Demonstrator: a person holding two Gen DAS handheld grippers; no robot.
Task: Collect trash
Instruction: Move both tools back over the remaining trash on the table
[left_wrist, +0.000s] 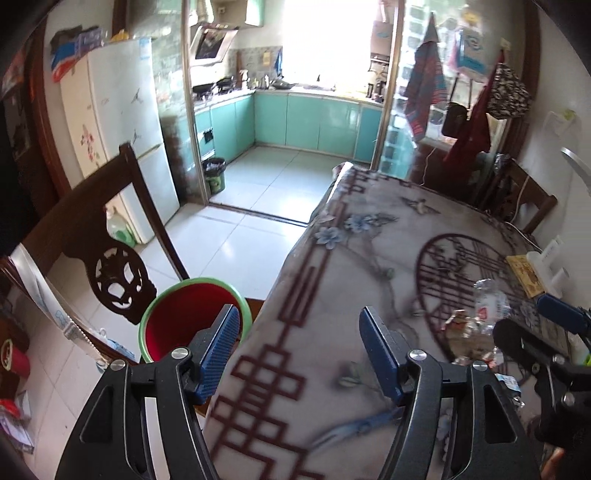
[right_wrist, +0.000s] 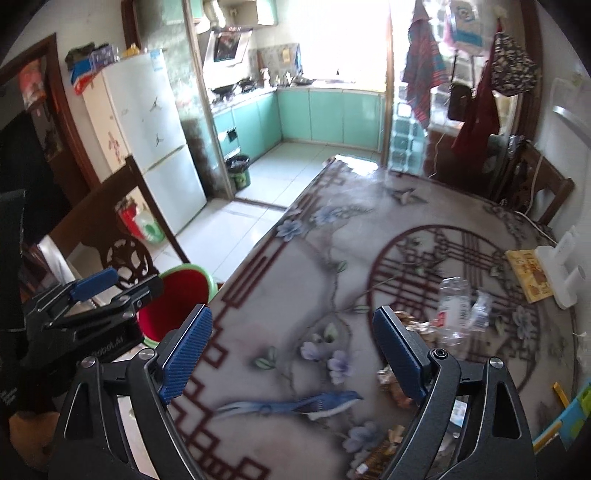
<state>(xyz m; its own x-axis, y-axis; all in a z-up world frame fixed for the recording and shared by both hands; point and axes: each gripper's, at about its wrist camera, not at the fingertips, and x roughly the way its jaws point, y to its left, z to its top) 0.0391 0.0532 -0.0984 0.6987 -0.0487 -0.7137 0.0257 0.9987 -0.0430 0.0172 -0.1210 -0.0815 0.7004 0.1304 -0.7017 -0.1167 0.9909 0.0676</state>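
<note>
A red bin with a green rim stands on the floor by the table's left edge. My left gripper hangs open over that edge, beside the bin, with nothing between its fingers. My right gripper is open and empty above the flowered tablecloth. A crushed clear plastic bottle lies to the right of it. Crumpled brown wrappers lie around its right finger. More scraps sit near the front edge.
A dark carved wooden chair stands just left of the bin. A yellow book and a white plastic block lie at the table's right side. A fridge, a dark bin and the kitchen doorway lie beyond.
</note>
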